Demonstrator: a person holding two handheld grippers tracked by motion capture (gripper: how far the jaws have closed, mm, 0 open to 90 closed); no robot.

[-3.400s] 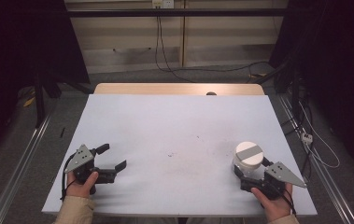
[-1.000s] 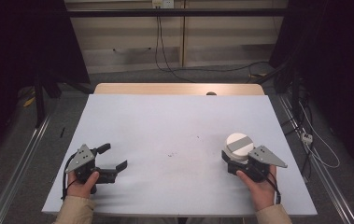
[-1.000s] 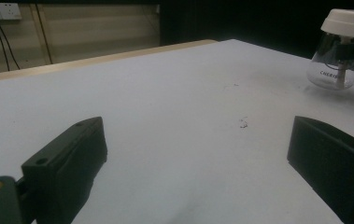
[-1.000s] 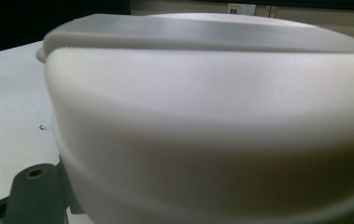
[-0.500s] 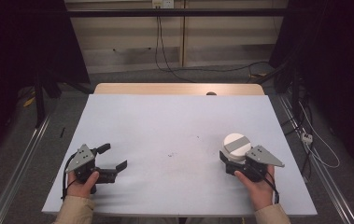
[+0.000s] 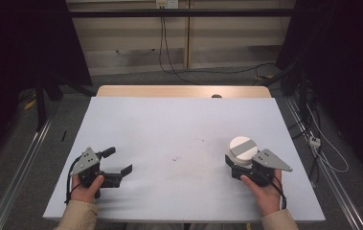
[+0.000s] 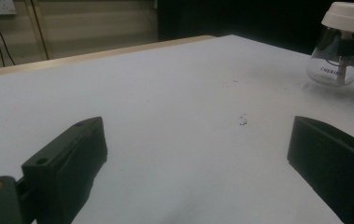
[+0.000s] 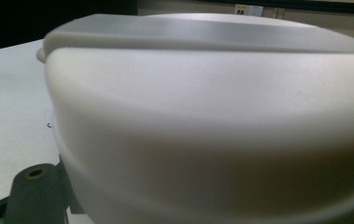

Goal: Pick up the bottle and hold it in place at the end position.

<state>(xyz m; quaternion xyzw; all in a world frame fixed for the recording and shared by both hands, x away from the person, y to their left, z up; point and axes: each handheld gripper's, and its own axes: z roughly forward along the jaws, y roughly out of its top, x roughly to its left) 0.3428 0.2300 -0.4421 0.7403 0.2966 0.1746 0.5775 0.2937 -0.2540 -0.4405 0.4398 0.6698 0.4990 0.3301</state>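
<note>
Since the earliest high view, the right gripper [image 6: 236,165] and the jar [image 6: 243,149] it carries have shifted from the lower right of the frame slightly up and toward the centre, then settled; across the last 2 earlier pictures it barely changes place. Its jaws are closed on the jar's clear body below the white lid [image 8: 202,93], which looms close in the right gripper view. In the left gripper view the jar [image 7: 340,56] sits at the upper right, its base seeming just above the desk [image 6: 179,124], though I cannot tell for certain. The left gripper [image 6: 114,163] rests at the lower left of the high view, jaws wide apart and holding nothing, unmoved throughout. I judge the jar secured and being carried inward, ready for placing or for the free gripper to work the lid.
</note>
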